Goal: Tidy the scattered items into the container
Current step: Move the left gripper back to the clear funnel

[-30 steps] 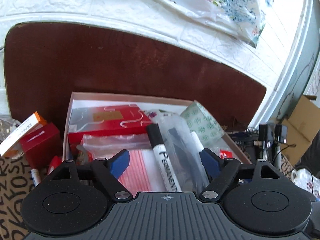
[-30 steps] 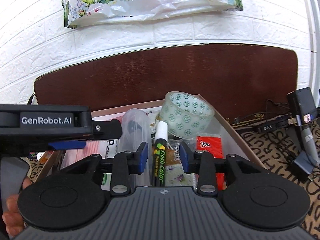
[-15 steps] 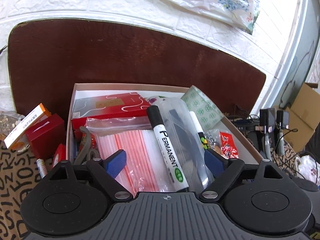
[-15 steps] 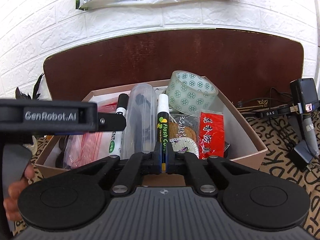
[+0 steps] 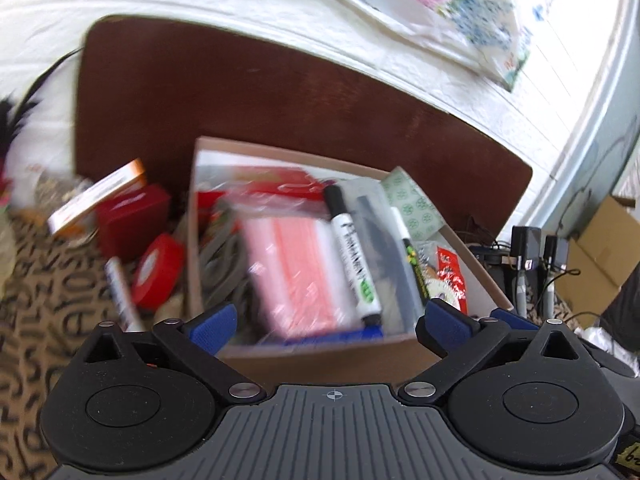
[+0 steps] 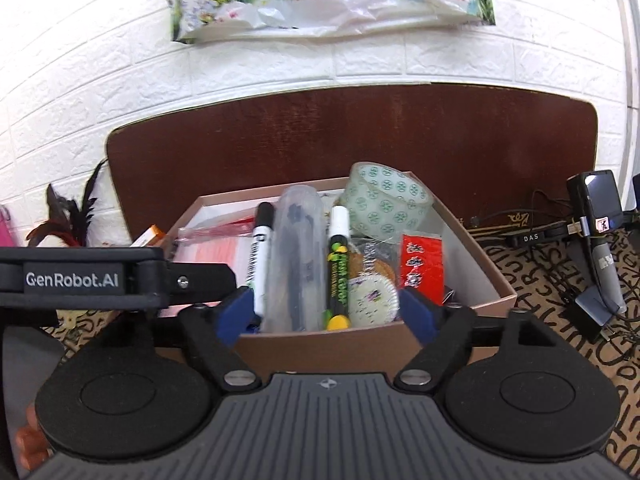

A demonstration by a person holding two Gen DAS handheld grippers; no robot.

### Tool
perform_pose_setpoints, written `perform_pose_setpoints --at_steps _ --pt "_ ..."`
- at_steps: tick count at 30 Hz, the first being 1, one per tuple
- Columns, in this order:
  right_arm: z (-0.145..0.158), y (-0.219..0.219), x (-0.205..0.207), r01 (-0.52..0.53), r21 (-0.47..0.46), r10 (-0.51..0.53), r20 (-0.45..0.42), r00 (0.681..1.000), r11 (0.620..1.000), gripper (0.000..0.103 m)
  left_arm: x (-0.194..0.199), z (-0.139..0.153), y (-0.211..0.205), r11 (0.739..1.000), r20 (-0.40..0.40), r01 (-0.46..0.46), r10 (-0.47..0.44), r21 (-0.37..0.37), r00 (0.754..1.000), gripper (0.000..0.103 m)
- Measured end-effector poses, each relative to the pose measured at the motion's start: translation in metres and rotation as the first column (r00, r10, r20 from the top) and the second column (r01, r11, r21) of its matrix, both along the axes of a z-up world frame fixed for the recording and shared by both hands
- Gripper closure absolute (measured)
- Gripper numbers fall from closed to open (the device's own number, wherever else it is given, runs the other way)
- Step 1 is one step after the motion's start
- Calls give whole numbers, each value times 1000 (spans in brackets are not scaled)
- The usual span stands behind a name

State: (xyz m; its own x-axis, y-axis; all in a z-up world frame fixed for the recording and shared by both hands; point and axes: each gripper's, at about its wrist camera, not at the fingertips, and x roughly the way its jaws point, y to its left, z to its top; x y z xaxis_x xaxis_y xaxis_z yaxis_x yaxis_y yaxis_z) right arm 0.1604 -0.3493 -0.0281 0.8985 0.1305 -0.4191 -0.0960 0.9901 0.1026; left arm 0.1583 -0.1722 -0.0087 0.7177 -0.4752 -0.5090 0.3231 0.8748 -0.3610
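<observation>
A cardboard box holds a black permanent marker, a clear tube, a green marker with a yellow end, a patterned tape roll and a red packet. My right gripper hangs just in front of the box's near wall, its jaws opening with nothing between the pads. My left gripper is also before the box, jaws opening wide and empty. Outside, left of the box, lie a red tape roll, a pen, a red box and an orange-white carton.
A dark brown board stands behind the box against a white brick wall. A cloth with printed letters covers the surface. Chargers and cables sit at the right. The left gripper's body crosses the right wrist view's left side.
Both grippers have drawn back from the box. The right jaws closed empty half a second ago and now stand wide. The left view has swung left and shows more loose items.
</observation>
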Motion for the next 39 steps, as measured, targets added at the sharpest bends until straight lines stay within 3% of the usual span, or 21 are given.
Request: perform_pose_setpoints --at_steps 2,4,10,22,30,39 --pt "-1 8 -9 -19 -6 19 4 1000 1000 11 -19 -1 15 1000 66 20 -19 -19 998 0" --pt "-3 17 -17 -41 -5 41 0 999 999 9 -32 -4 28 999 41 -38 38 -2 998 0" --pt "-12 57 -38 -119 -54 118 -21 993 991 7 -59 -21 77 991 -69 -123 118 -60 991 0" --pt "-17 135 -67 -256 -45 253 -55 966 966 7 -101 -30 172 959 -71 -271 266 -83 961 0" --pt "-21 192 -56 -349 -78 346 -51 937 934 8 -93 -39 225 927 -80 -365 359 -88 930 0" --pt "-34 234 -11 -384 -79 377 -92 922 920 12 -40 -50 255 913 -94 -399 391 -84 915 0"
